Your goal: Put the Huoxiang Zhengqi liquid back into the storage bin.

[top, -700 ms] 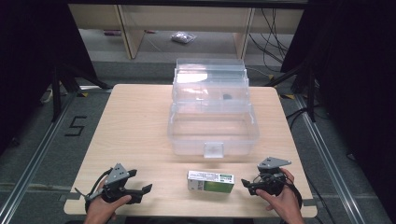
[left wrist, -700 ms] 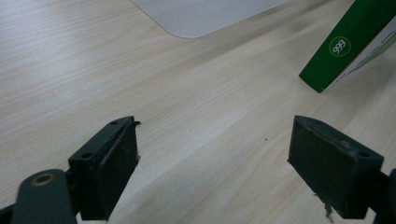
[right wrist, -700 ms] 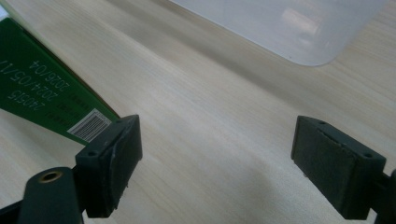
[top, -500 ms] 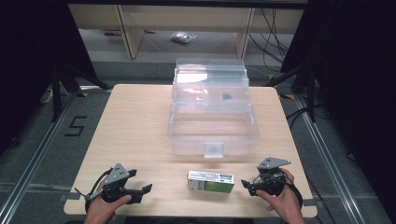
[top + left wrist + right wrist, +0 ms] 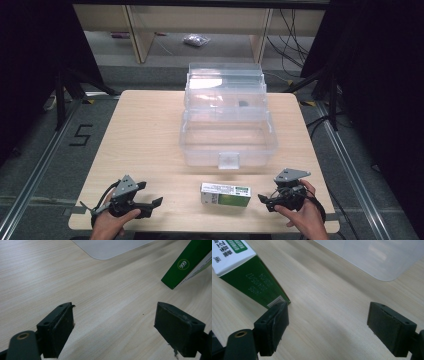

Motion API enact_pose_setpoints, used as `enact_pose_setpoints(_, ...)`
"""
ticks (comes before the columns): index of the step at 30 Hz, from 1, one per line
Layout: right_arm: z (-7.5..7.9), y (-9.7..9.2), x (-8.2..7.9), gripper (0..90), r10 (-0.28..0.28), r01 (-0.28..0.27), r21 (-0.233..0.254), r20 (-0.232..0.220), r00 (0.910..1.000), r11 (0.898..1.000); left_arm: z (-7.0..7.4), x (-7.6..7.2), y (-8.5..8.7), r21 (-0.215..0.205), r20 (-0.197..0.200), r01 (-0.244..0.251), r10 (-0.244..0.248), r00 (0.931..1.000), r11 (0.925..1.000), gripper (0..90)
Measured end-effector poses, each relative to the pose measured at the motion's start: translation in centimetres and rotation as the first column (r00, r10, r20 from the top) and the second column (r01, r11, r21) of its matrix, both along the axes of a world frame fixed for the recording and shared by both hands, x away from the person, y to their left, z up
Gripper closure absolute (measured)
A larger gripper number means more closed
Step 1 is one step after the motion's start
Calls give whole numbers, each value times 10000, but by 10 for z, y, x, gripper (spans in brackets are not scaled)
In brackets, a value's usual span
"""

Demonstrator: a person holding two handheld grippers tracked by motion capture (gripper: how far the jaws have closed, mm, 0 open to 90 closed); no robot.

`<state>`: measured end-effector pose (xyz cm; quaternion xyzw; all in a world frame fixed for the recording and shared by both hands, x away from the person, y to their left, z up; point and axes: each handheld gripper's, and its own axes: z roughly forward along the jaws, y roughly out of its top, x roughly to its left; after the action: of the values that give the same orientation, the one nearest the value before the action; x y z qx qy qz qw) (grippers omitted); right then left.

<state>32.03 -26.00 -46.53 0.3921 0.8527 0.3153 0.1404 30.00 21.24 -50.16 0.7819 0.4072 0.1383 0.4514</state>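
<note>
Nothing has shifted — both the left gripper [image 5: 150, 204] and right gripper [image 5: 266, 198] rest open at the table's [image 5: 150, 130] near edge, flanking the untouched green box [image 5: 225, 194] — no pick-up begun yet.

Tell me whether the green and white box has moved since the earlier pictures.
No. The green and white box lies in the same spot on the table, just in front of the clear bin's latch, as before.

This looks like a lab set up for recording. A light wooden table [image 5: 150, 130] stands on a grey floor between aluminium rails [image 5: 35, 175], with black curtains [image 5: 30, 60] on both sides, a taped number five [image 5: 80, 135] left of the table, and loose cables [image 5: 292, 25] near the wooden shelving [image 5: 135, 25] behind it.
</note>
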Motion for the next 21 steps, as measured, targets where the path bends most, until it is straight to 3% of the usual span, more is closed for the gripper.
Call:
enact_pose_setpoints(2, 0, 0, -1, 184, 48, -48, -69, -78, 10000, 10000, 0, 0, 0, -10, 15, -3, 3, 10000, 10000, 152)
enact_pose_setpoints(3, 3, 0, -3, 183, 219, -230, -281, -378, 9990, 9993, 0, 0, 0, -34, 31, -5, 5, 10000, 10000, 152)
enact_pose_setpoints(4, 3, 0, -3, 183, 219, -230, -281, -378, 9990, 9993, 0, 0, 0, -34, 31, -5, 5, 10000, 10000, 152)
enact_pose_setpoints(5, 0, 0, -2, 184, 511, -506, -398, 116, 9986, 9979, 0, 0, 0, 10, 10, -10, 10, 10000, 10000, 152)
enact_pose_setpoints(6, 0, 0, -2, 184, 511, -506, -398, 116, 9986, 9979, 0, 0, 0, 10, 10, -10, 10, 10000, 10000, 152)
enact_pose_setpoints(7, 3, 1, -3, 184, 670, -678, -487, -164, 9976, 9965, 0, 0, 0, 5, 3, -11, 11, 10000, 10000, 152)
enact_pose_setpoints(10, 3, 1, -4, 182, 836, -840, -575, -94, 9965, 9948, 0, 0, 0, -57, 16, -28, 28, 10000, 10000, 152)
enact_pose_setpoints(11, 2, 3, -4, 182, 882, -884, -406, -55, 9961, 9953, 0, 0, 0, -58, 18, -31, 31, 10000, 10000, 152)
enact_pose_setpoints(15, 6, 5, -10, 185, 973, -998, -661, -390, 9945, 9928, 0, 0, 0, -56, 19, -34, 34, 10000, 10000, 152)
enact_pose_setpoints(21, 11, 10, -15, 184, 1327, -1367, -807, -532, 9897, 9873, 0, 0, 0, 27, -7, -67, 67, 10000, 10000, 152)
